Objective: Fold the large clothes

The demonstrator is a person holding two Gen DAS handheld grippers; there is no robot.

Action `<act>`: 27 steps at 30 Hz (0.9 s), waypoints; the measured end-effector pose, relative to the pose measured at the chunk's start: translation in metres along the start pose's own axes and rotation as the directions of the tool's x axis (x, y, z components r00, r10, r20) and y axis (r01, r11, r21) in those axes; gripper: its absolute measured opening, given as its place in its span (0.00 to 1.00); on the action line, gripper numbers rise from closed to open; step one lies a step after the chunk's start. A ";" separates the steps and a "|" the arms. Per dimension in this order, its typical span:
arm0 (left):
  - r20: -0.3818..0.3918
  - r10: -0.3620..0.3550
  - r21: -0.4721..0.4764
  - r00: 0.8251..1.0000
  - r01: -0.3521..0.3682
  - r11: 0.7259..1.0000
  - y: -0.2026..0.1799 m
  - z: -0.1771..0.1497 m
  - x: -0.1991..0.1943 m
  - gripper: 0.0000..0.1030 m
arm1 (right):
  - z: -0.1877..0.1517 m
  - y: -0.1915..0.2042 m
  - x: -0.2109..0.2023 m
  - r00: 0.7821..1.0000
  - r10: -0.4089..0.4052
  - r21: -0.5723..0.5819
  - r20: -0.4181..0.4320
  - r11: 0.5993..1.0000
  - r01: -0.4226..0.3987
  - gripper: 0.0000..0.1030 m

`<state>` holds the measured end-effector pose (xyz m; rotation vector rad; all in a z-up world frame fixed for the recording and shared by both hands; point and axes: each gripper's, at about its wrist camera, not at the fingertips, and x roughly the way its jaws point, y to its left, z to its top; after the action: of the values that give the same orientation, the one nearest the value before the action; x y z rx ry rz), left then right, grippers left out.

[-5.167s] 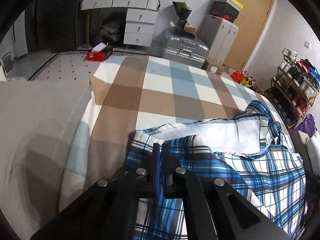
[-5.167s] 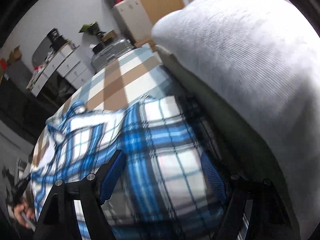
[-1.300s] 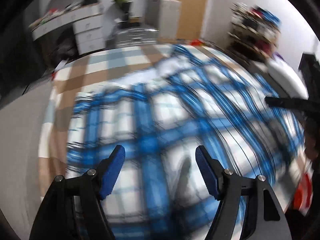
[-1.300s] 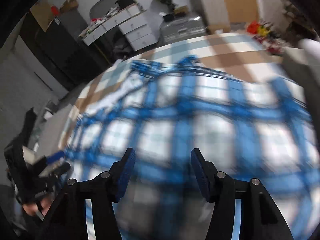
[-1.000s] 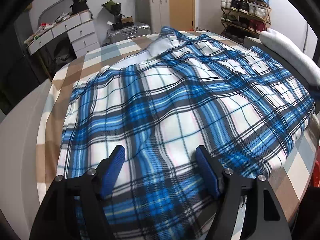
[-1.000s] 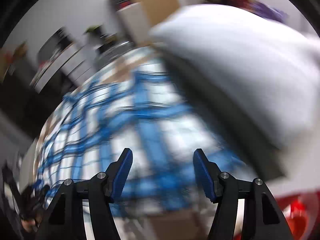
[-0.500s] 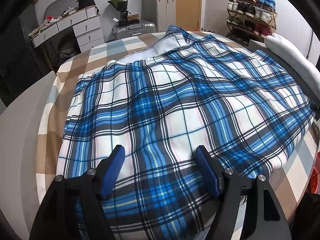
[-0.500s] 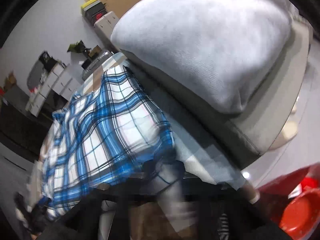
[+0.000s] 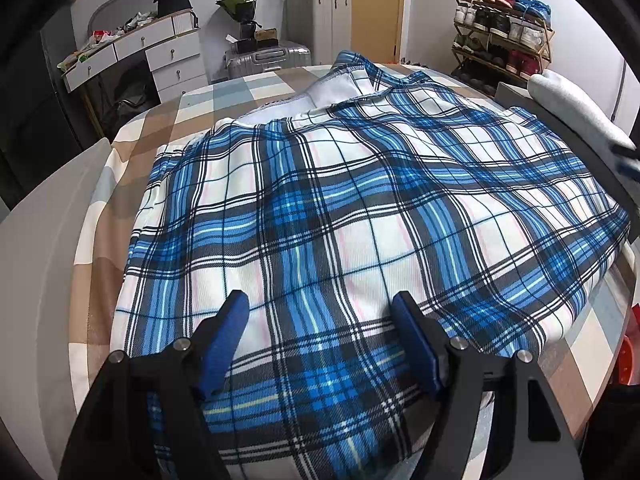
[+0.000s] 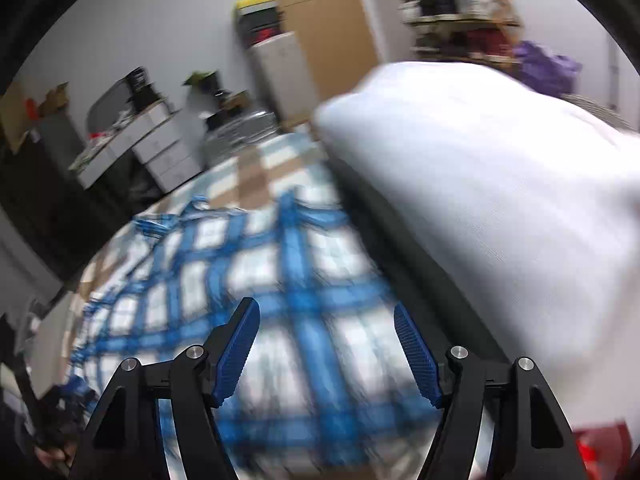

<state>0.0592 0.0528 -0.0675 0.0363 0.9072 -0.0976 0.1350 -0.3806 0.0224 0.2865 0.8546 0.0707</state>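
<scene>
A large blue and white plaid shirt (image 9: 360,200) lies spread flat over the checked bed cover (image 9: 132,132), collar end at the far side. My left gripper (image 9: 320,304) hovers open over the shirt's near hem; the cloth lies under the wide-apart pads, which do not press on it. The right wrist view is blurred by motion. There my right gripper (image 10: 325,308) is above the shirt (image 10: 280,248) near its right side, its jaws opening, with nothing pinched between them.
A big white pillow (image 10: 500,200) lies along the shirt's right edge, also visible as a pillow (image 9: 568,96) at far right. Beyond the bed stand a white dresser (image 9: 160,52), a silver suitcase (image 9: 268,60) and a shoe rack (image 9: 500,40).
Half a second ago the right gripper was shut low at the shirt's right corner; now it stands open and higher, over the shirt. The left gripper and the shirt have stayed put.
</scene>
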 end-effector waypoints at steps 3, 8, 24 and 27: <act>-0.005 0.008 -0.009 1.000 -0.008 1.000 -0.001 0.001 0.001 0.68 | 0.037 0.020 0.045 0.997 0.029 0.006 -0.071 1.000 -0.029 0.69; -0.027 0.017 -0.027 1.000 -0.018 0.999 -0.001 0.005 0.003 0.68 | 0.061 0.039 0.128 0.984 -0.051 -0.048 -0.170 0.998 0.044 0.35; -0.037 0.007 -0.079 0.999 -0.010 0.997 0.005 0.009 0.003 0.69 | 0.028 0.047 0.101 0.991 0.021 -0.061 -0.133 0.998 -0.029 0.67; -0.026 -0.006 -0.134 1.000 0.003 0.991 0.010 0.003 -0.006 0.69 | 0.000 0.060 0.081 0.988 0.074 -0.070 -0.139 0.994 -0.085 0.70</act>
<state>0.0590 0.0634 -0.0612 -0.0892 0.9380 -0.0407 0.1918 -0.3092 -0.0204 0.2463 0.9733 0.1986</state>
